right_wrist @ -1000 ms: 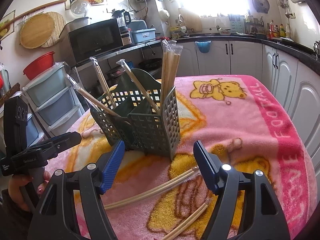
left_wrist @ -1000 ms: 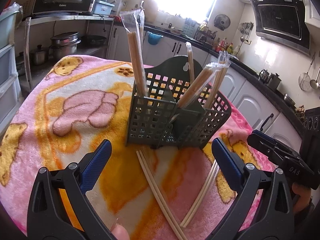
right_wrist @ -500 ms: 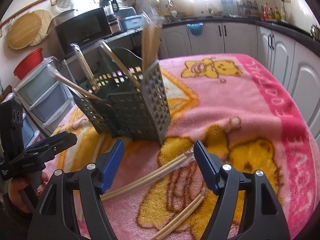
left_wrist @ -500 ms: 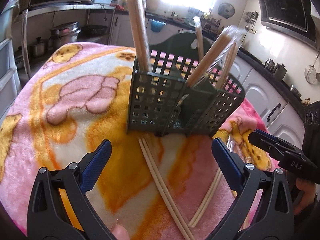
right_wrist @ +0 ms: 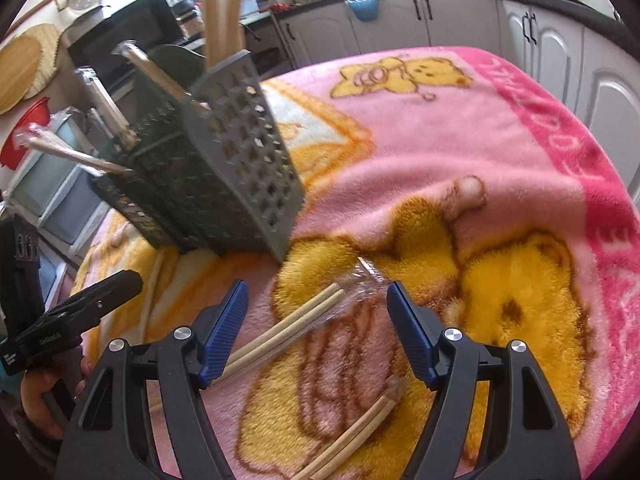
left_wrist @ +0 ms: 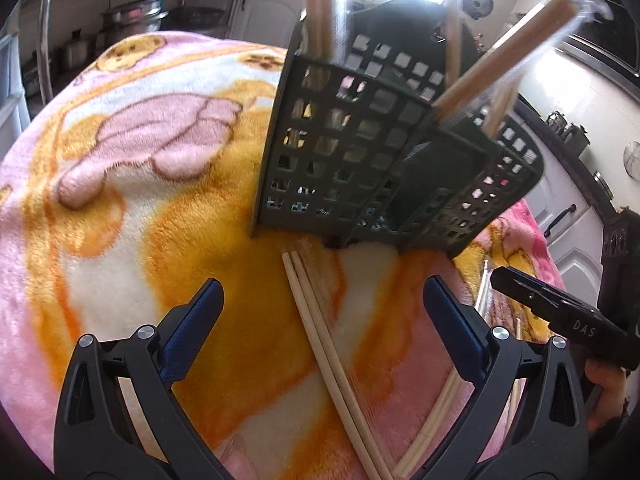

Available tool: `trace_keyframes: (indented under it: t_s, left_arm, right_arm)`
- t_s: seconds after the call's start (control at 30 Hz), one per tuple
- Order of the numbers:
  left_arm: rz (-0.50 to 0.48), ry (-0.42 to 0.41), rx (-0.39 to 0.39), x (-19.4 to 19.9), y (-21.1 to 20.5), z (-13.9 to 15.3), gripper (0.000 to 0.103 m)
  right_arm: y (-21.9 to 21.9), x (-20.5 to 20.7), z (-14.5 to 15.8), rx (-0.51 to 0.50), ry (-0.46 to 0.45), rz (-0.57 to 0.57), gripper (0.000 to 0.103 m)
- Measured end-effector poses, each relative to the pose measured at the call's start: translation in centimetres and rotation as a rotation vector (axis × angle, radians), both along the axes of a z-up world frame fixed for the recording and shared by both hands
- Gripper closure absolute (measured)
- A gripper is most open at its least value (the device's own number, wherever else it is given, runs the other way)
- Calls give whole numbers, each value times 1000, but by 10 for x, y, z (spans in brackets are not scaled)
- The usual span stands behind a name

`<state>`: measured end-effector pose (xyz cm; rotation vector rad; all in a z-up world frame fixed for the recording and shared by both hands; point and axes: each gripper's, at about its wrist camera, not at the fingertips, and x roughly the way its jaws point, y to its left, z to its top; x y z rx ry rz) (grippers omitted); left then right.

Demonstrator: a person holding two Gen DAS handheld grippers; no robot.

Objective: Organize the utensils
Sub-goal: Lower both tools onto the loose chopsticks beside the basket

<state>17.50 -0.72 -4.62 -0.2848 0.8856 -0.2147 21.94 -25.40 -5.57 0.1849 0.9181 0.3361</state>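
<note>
A dark green slotted utensil basket (left_wrist: 360, 160) (right_wrist: 224, 160) stands on the pink and orange blanket and holds several wrapped chopstick pairs upright. My left gripper (left_wrist: 320, 300) is open and empty, low over a wrapped chopstick pair (left_wrist: 324, 344) that lies in front of the basket. My right gripper (right_wrist: 316, 304) is open and empty, straddling the end of another wrapped pair (right_wrist: 288, 328). A further pair (right_wrist: 356, 436) lies nearer me in the right wrist view.
The blanket (right_wrist: 480, 140) covers a round table. White kitchen cabinets (right_wrist: 552, 44) stand behind it, and plastic drawers (right_wrist: 48, 184) and a microwave (right_wrist: 120, 36) on the far side. The right gripper's body (left_wrist: 560, 320) shows in the left wrist view.
Both grippers have moved forward and down toward the blanket and basket. The loose chopstick pairs now lie between the open fingers. Both stay open.
</note>
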Motion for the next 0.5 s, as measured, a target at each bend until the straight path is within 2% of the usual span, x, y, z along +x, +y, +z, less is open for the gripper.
trace_keyframes:
  t_s: [0.07,0.23,0.33,0.5]
  left_arm:
    - [4,17,5,4,-1,-3,18]
    - [19,33,72,11,-7,-8,27]
    - [27,31,154,14,-14,-9,37]
    - [41,26,205,15,-17,-8,47]
  right_arm:
    - [-2,4,-5,9,19,-11,46]
    - [-6,7,-9,12,24,-19,51]
    - [-7,8,-9,8,25,-27,54]
    - [-10,10,-11,2,26,-37,63]
